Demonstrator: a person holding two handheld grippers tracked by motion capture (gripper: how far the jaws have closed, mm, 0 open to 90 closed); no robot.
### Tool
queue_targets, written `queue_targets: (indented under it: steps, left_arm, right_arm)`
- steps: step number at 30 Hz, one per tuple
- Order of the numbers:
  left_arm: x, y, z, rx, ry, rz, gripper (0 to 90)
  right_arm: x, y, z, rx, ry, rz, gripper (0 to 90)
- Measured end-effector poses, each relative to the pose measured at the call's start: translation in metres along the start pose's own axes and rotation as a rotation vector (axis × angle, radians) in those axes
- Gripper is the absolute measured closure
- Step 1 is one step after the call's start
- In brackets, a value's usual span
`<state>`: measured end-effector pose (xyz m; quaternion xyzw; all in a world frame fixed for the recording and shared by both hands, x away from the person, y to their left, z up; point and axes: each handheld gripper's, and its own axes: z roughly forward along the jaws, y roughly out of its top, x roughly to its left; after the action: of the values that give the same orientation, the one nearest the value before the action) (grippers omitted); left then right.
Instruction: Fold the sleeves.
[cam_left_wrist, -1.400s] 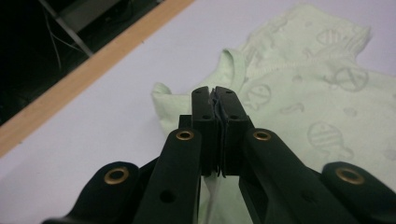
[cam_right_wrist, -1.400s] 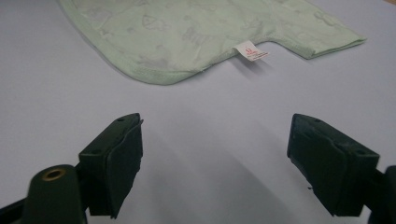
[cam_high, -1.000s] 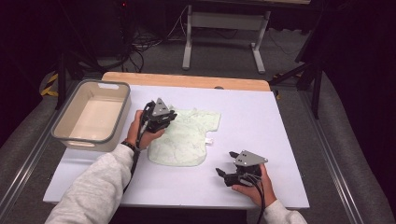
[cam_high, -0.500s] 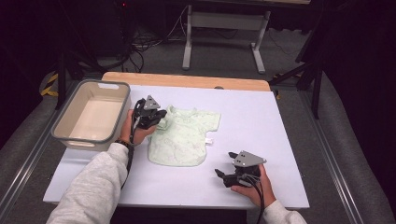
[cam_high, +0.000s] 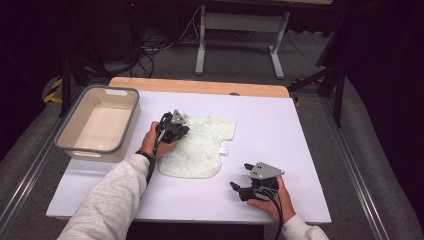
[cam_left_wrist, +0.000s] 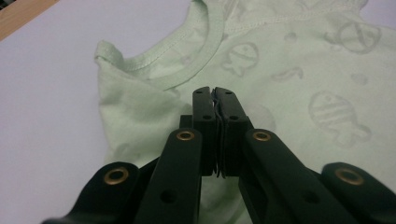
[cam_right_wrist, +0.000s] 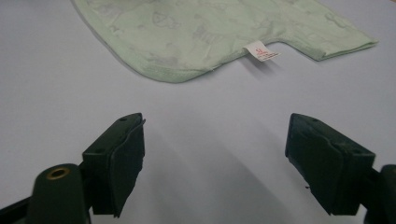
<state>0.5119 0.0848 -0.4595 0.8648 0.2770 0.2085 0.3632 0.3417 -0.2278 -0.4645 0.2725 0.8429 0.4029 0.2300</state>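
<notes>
**Counter** (cam_high: 310, 150). White board on a wooden base, filling the middle of the high view. It carries every item listed below.

**Tub** (cam_high: 92, 155). Grey-rimmed, cream inside, with nothing in it. Stands at the left edge of the counter, well apart from the cloth.

**Garment** (cam_high: 200, 147). Small pale-green top with a fish print, lying flat at the centre of the counter. Its neckline (cam_left_wrist: 205, 51) is toward the upper left and its rounded hem toward the lower middle. One short sleeve (cam_high: 227, 127) points to the right.

**Left claw** (cam_high: 181, 131). Set on the upper left part of the garment. In the left gripper view its tips (cam_left_wrist: 215, 93) stand just below the neckline, with the jaws together. No fold of cloth can be made out between the pads.
- Judged step: taking hold of the shoulder area.
- If the pinch has missed, part the jaws, press the tips down into the cloth, then close so that a ridge is caught.
- Lift slowly and watch that the fabric rises with the tips.

**Right claw** (cam_high: 241, 176). Rests at the lower right of the counter, near the hem but not touching it. In the right gripper view (cam_right_wrist: 215, 126) the jaws stand wide apart with bare counter between them.
- Best brought to the hem or the far sleeve, so that the cloth is handled from two points and does not drag or bunch.

**Label** (cam_right_wrist: 260, 51). White tag at the side seam, lower right of the garment. Useful as a mark for the right-hand edge.
</notes>
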Motion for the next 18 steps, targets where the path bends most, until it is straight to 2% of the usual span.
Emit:
queue_targets:
  steps: [2, 5, 7, 9, 10, 11, 14, 16, 17, 18]
  left_arm:
    - [-0.001, 0.000, 0.004, 0.023, 0.028, 0.001, 87.4]
    - [0.001, -0.001, 0.001, 0.008, 0.024, -0.009, 86.7]
    - [0.005, -0.001, -0.013, -0.048, 0.007, -0.041, 87.2]
    - [0.005, -0.001, -0.020, -0.056, 0.000, -0.043, 87.9]
    - [0.005, -0.002, -0.025, -0.060, 0.001, -0.031, 87.9]
    - [0.004, -0.004, -0.033, -0.066, 0.013, -0.015, 88.1]
    - [0.008, -0.012, -0.049, -0.079, 0.041, -0.027, 88.9]
    - [0.012, -0.024, -0.056, -0.069, 0.056, -0.059, 89.5]
    - [0.012, -0.024, -0.056, -0.069, 0.056, -0.059, 89.6]
    - [0.012, -0.031, -0.054, -0.035, 0.050, -0.077, 89.8]
  right_arm:
    - [0.001, 0.000, 0.000, 0.003, 0.000, -0.007, 20.6]
    - [0.001, 0.000, -0.001, 0.001, 0.000, -0.009, 20.6]
    - [0.001, 0.000, -0.001, 0.002, 0.001, -0.010, 20.6]
    - [0.001, 0.000, 0.000, 0.004, 0.001, -0.011, 20.6]
    - [0.001, 0.000, 0.000, 0.004, 0.001, -0.011, 20.6]
    - [0.001, 0.000, -0.001, 0.004, 0.001, -0.012, 20.6]
    - [0.002, 0.001, -0.002, -0.002, 0.003, -0.014, 20.6]
    - [0.002, 0.002, -0.001, 0.001, 0.005, -0.017, 20.6]
    - [0.003, 0.002, -0.001, 0.002, 0.008, -0.019, 20.6]
    - [0.003, 0.003, -0.001, 0.003, 0.008, -0.022, 20.7]
